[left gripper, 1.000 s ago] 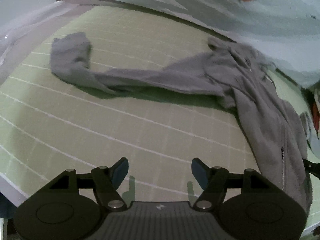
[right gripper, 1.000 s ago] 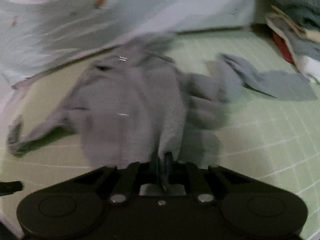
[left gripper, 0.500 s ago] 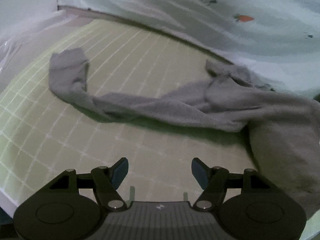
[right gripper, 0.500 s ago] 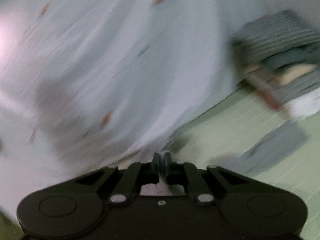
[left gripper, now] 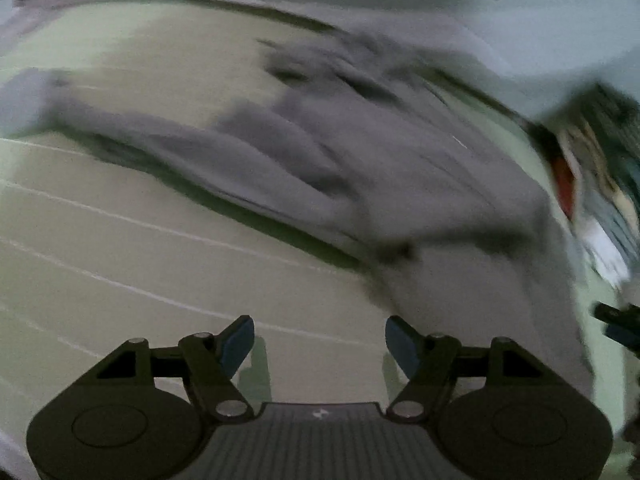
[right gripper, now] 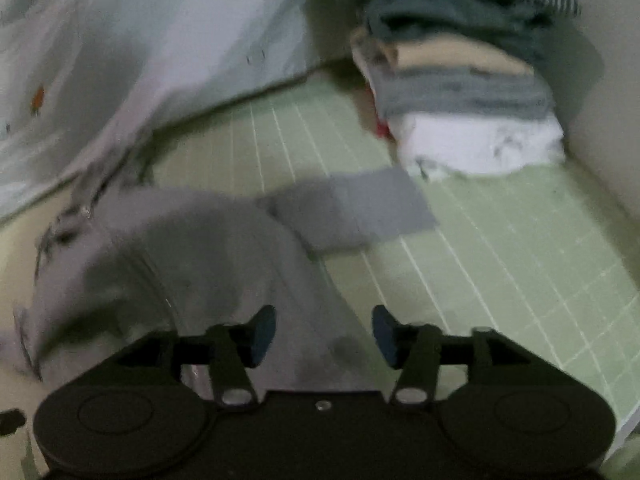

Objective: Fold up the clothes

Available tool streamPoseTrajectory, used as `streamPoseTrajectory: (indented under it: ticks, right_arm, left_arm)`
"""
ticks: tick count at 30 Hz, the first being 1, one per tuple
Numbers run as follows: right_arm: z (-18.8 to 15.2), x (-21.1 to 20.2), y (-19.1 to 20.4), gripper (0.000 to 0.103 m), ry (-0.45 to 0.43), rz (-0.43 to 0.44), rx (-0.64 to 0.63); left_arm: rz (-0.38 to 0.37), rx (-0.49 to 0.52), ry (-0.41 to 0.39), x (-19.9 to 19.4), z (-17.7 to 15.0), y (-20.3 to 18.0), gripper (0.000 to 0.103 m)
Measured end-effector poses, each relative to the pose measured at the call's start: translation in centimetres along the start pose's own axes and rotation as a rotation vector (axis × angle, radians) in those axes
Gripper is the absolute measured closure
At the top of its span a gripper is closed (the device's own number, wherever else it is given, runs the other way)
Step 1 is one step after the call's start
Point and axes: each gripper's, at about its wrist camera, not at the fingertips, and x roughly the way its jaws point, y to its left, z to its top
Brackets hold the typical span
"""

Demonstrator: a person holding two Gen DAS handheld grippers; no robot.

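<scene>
Right wrist view is showing us the rumpled grey long-sleeved cotton top (right gripper: 192, 252) lying just ahead-left of our right gripper (right gripper: 323, 334), its jaws just opened and empty, sleeve (right gripper: 356, 208) trailing rightward.

A grey long-sleeved garment (left gripper: 420, 184) lay rumpled and unfolded on the green gridded mat (left gripper: 120, 264), its body bunched in loose creases. One sleeve (left gripper: 132, 136) trailed out long towards the mat's left side, slightly twisted. The other sleeve (right gripper: 360, 208) stretched flat the opposite way, its end just short of a stack of folded clothes (right gripper: 460, 80) piled by the wall, striped piece on top.
</scene>
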Motion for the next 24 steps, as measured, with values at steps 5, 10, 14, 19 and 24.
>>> streamPoseTrajectory:
  ticks: [5,10,14,19,24]
  right_arm:
    - [-0.9,1.4,-1.6,0.032,0.032,-0.009,-0.001]
    - [-1.1,2.5,-2.3,0.032,0.059,0.039,0.031]
    - [-1.3,2.5,-1.8,0.065,0.073,0.109,0.034]
    - [-1.9,-0.3,0.8,0.093,0.065,0.185,-0.039]
    - [-4.1,-4.0,6.6,0.092,0.101,0.380,-0.114]
  left_arm:
    - [-0.053,0.065,0.029,2.6,-0.2,-4.0,0.025]
    - [-0.022,0.076,0.035,3.6,0.5,-5.9,0.089]
    - [-0.005,0.080,-0.002,1.1,0.8,-5.4,0.091]
    - [0.076,0.071,-0.098,-5.6,1.6,-1.8,0.092]
    - [0.268,0.018,-0.147,-9.5,1.9,5.4,0.092]
